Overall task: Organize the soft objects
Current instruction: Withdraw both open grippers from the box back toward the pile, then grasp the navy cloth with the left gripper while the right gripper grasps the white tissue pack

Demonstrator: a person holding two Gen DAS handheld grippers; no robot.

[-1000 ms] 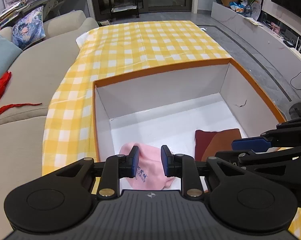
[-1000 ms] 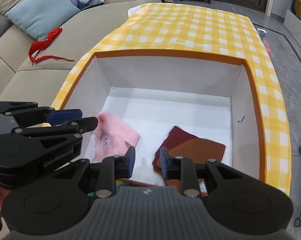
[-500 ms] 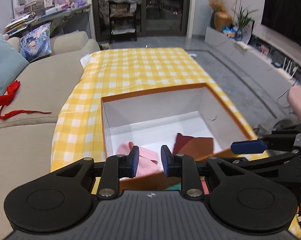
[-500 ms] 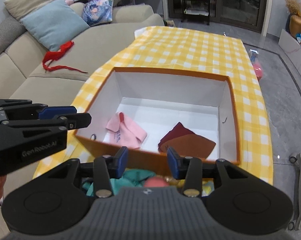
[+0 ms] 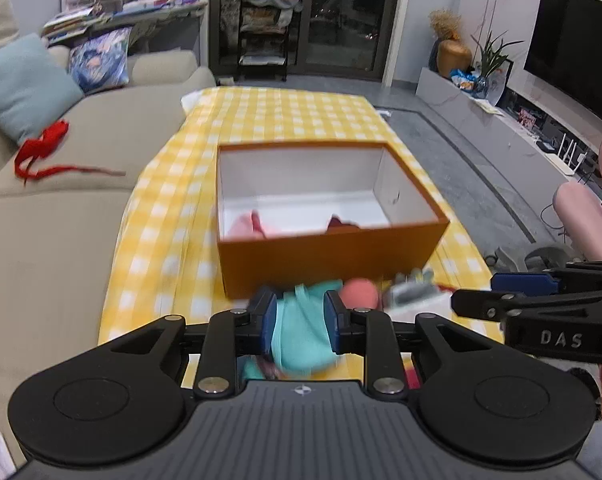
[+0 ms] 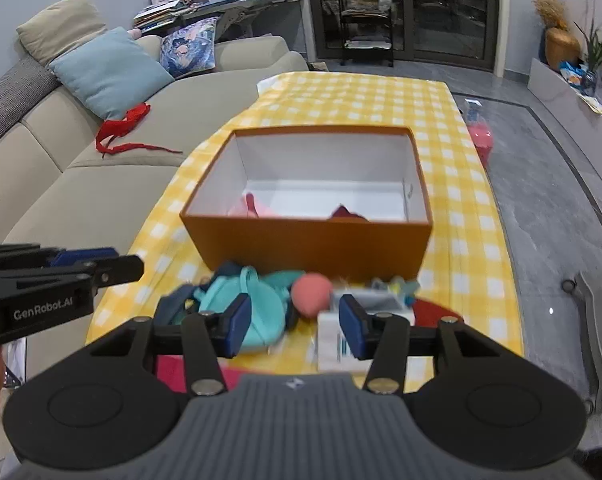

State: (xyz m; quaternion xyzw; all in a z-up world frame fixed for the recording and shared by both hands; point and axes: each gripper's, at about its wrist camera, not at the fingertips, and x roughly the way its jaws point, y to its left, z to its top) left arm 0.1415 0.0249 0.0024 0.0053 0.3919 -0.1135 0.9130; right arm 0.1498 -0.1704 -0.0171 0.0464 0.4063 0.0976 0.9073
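An orange box (image 5: 333, 252) (image 6: 309, 244) with white inside stands on the yellow checked tablecloth. A pink cloth (image 5: 247, 226) (image 6: 247, 206) and a dark red cloth (image 5: 341, 223) (image 6: 347, 213) lie inside it. In front of the box lies a pile: a teal cloth (image 5: 303, 330) (image 6: 261, 312), a pink ball (image 5: 359, 294) (image 6: 311, 294), a white carton (image 6: 329, 340). My left gripper (image 5: 299, 322) is open and empty above the teal cloth. My right gripper (image 6: 295, 326) is open wide and empty above the pile.
A beige sofa (image 5: 61, 208) runs along the left with a red ribbon (image 5: 41, 152) and cushions on it. Grey floor (image 6: 549, 216) lies to the right of the table. A magenta cloth (image 6: 173, 368) lies at the table's near edge.
Both grippers have pulled back and up from inside the box to the near side of it. The right gripper has opened wider. The pile in front of the box has come into view.
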